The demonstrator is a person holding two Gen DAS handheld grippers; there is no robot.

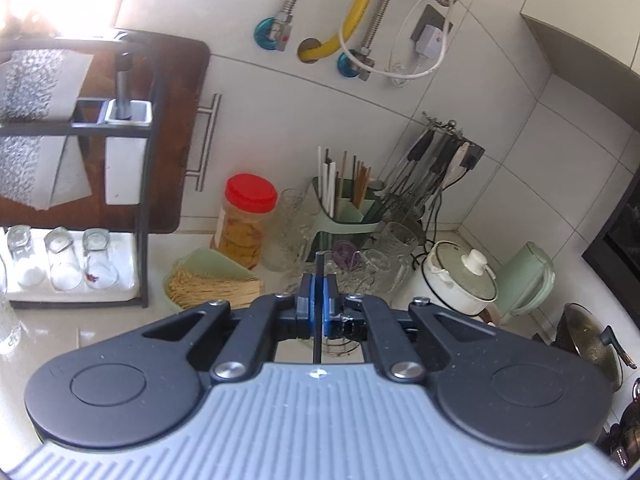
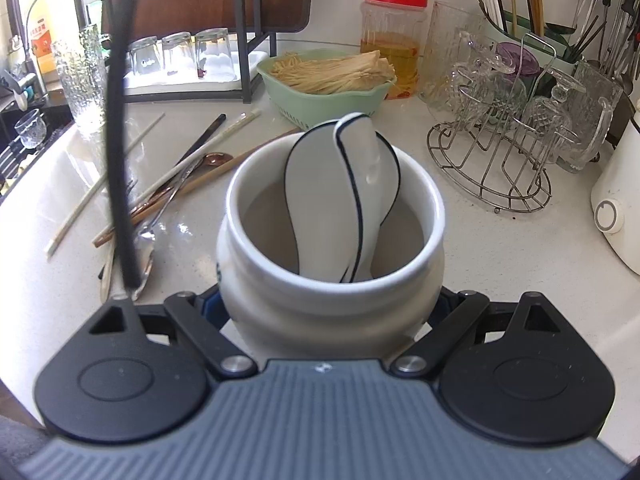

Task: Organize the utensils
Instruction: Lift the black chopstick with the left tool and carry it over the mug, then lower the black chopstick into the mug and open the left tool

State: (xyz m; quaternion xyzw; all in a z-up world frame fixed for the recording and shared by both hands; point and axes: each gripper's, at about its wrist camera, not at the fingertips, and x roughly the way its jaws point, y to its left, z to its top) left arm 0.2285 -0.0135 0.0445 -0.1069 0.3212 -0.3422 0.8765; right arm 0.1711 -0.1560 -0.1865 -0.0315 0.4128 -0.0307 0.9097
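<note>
My left gripper (image 1: pixel 318 304) is shut on a thin black chopstick (image 1: pixel 319 280) and holds it upright, high above the counter. The same black chopstick (image 2: pixel 120 128) hangs at the left of the right wrist view, its tip over the loose utensils. My right gripper (image 2: pixel 332 312) is shut on a white ceramic jar (image 2: pixel 332 300) that stands on the counter. Two white ceramic spoons (image 2: pixel 352 192) with dark rims stand in the jar. Several loose chopsticks and metal spoons (image 2: pixel 160 196) lie on the counter left of the jar.
A green basket of dried noodles (image 2: pixel 320 92), a red-lidded jar (image 2: pixel 394 36), a wire rack of glassware (image 2: pixel 500 152), a green utensil holder (image 1: pixel 344 208), a white pot (image 1: pixel 460 280) and a rack with upturned glasses (image 1: pixel 60 260) line the back. A sink (image 2: pixel 24 140) lies at the left.
</note>
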